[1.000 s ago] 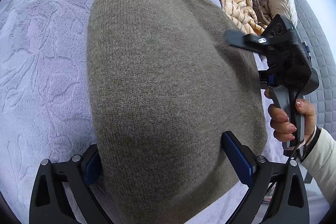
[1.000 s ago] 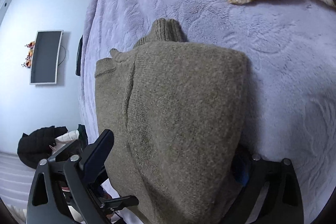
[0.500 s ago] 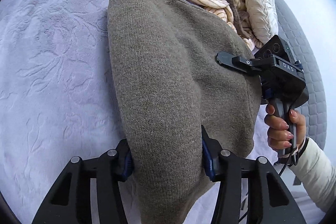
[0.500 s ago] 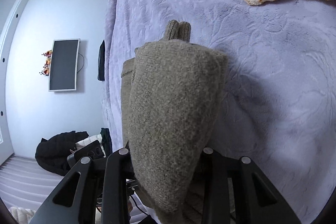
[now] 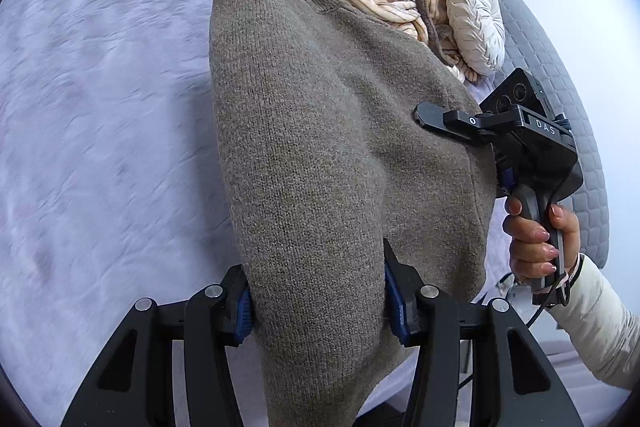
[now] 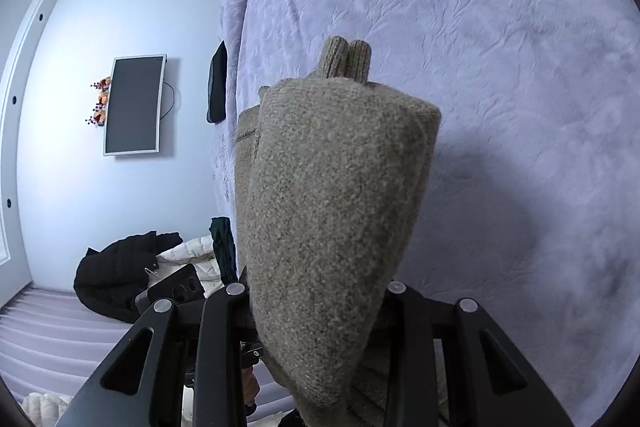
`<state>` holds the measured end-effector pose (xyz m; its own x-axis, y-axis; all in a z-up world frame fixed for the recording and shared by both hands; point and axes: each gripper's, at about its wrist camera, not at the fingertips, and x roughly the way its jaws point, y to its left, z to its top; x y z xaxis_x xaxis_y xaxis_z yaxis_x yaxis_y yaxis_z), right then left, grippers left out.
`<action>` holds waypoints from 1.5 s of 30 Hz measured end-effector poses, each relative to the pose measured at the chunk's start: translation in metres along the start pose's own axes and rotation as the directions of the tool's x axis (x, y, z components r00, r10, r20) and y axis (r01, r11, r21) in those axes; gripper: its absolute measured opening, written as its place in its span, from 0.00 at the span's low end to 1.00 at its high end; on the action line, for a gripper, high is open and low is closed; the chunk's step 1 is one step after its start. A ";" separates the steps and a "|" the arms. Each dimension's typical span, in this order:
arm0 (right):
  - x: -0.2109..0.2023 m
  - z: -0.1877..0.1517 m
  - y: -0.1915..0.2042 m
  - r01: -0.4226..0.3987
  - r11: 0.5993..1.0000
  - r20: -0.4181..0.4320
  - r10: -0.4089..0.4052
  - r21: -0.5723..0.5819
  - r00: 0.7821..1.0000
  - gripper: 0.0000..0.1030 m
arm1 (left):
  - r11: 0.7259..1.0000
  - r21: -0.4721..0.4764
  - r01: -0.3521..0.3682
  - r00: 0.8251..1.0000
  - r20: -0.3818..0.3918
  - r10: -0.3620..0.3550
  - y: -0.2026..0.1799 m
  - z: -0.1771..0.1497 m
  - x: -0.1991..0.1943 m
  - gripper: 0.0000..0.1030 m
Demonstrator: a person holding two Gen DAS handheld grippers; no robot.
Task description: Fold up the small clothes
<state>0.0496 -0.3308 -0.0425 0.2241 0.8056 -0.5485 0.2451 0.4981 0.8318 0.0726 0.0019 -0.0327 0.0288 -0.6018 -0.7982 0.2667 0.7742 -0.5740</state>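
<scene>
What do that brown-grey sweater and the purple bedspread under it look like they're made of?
The sweater looks like a soft wool or wool-blend knit: fine knit rows show up close, the surface is fuzzy and matte, and the cuffs are ribbed. The bedspread looks like plush fleece or velvety synthetic: a short, soft pile with a pressed leafy pattern and a faint sheen. The exact fibres can't be told from the pictures.
</scene>
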 end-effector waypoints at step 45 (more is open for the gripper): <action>0.065 -0.178 -0.006 0.577 0.816 0.074 -0.576 -0.004 0.814 0.31 | 0.892 0.087 -0.444 0.891 -0.061 0.450 0.042 -0.120 -0.061 0.85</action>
<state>-0.1048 -0.2247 -0.0678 0.1113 0.3456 -0.9318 0.3257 0.8731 0.3628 -0.0340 0.0947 -0.0298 0.0871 -0.1759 -0.9806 0.3087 0.9406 -0.1413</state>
